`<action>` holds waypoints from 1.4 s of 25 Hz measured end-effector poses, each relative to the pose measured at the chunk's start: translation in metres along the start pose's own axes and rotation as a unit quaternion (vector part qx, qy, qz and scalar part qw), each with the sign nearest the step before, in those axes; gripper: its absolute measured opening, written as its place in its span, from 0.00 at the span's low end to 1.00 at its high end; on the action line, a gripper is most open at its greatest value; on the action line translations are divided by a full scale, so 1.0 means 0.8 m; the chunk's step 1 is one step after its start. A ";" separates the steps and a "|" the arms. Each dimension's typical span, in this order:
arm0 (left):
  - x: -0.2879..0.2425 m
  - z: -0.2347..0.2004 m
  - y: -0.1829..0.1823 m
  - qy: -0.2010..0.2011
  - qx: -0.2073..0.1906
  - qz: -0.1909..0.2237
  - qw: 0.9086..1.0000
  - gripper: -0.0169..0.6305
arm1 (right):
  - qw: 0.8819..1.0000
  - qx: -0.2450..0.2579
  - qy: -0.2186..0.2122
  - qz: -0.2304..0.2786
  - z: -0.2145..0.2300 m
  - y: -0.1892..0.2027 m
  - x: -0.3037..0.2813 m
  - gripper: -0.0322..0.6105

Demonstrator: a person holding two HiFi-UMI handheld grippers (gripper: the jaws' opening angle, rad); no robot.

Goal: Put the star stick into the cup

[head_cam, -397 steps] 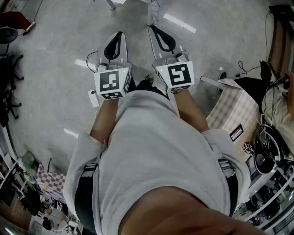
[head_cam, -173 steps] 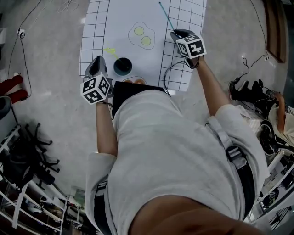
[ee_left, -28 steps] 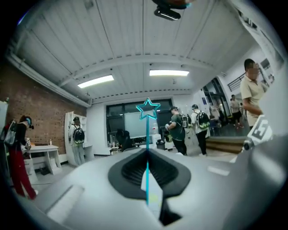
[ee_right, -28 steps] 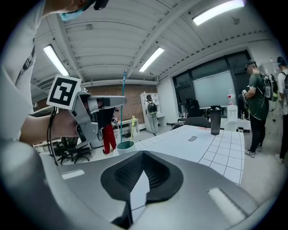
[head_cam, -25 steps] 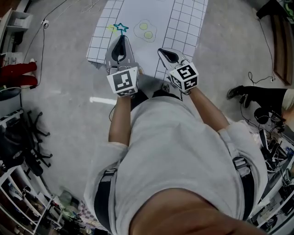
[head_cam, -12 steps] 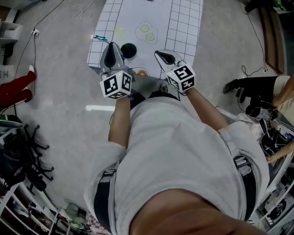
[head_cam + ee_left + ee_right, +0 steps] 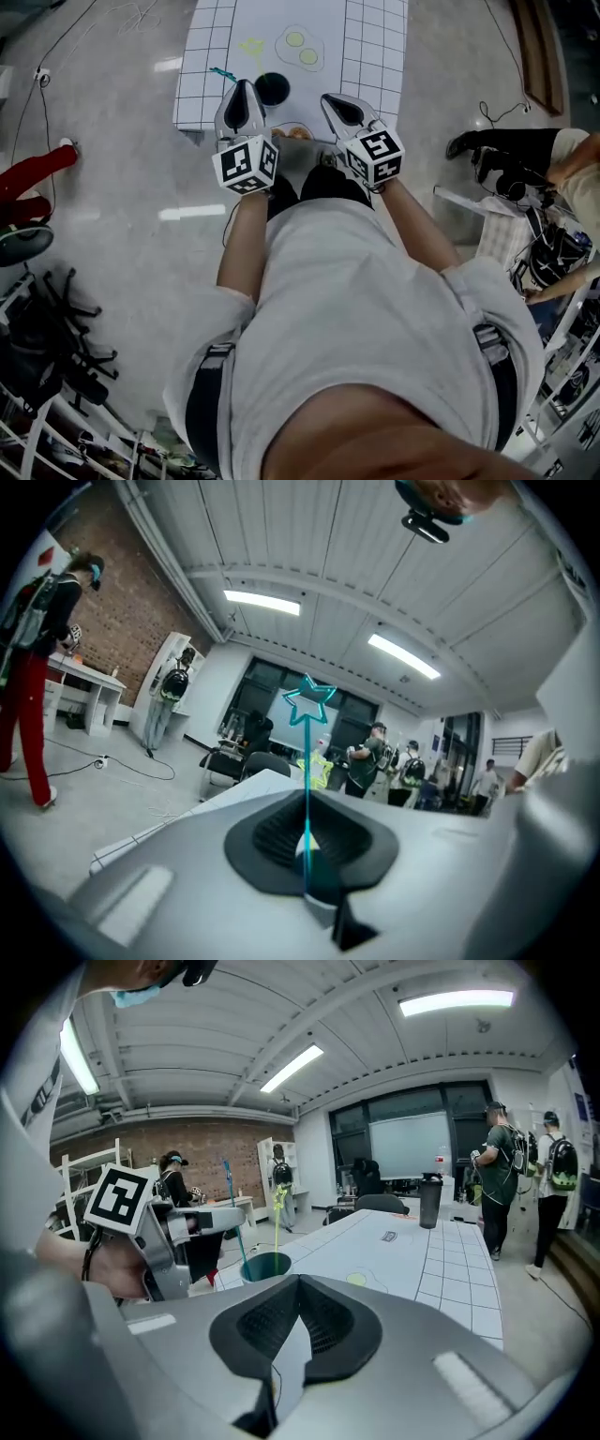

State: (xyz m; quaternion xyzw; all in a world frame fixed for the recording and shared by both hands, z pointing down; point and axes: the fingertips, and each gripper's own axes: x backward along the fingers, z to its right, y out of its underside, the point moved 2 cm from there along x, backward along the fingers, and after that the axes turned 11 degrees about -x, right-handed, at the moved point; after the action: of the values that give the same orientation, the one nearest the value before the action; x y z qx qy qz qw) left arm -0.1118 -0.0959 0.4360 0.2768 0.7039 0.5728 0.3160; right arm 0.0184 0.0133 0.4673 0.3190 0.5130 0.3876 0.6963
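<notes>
The star stick (image 7: 307, 761) is a skinny teal rod with an outline star on top, pinched upright in the left gripper (image 7: 307, 855). The dark teal cup (image 7: 266, 1266) stands on the white gridded table (image 7: 441, 1260) with a yellow star stick (image 7: 277, 1218) in it.

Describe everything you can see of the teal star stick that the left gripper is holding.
The star stick is a thin, straight teal rod topped by a hollow, outline-only star, and looks like plastic. The left gripper is shut on its shaft, with the star end pointing away beyond the tips. In the right gripper view it stands nearly upright, leaning slightly, its lower end at the rim of the cup. Whether that end is already inside cannot be told.
</notes>
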 end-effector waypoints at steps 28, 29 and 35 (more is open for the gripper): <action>0.099 0.106 -0.023 -0.019 -0.094 -0.052 0.994 0.03 | 0.982 0.016 -0.127 0.140 -0.044 -0.100 0.086 0.05; 0.102 0.113 -0.029 -0.029 -0.101 -0.048 0.993 0.03 | 0.980 0.015 -0.131 0.147 -0.045 -0.105 0.094 0.05; 0.121 0.141 -0.037 -0.080 -0.098 -0.037 0.991 0.03 | 0.979 0.029 -0.144 0.140 -0.042 -0.102 0.114 0.05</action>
State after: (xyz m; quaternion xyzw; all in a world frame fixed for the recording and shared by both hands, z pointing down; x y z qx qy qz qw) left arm -0.0894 0.0423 0.3781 0.2631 0.6263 0.6030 0.4182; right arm 0.0191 0.0531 0.3468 0.4606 0.3687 0.4162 0.6918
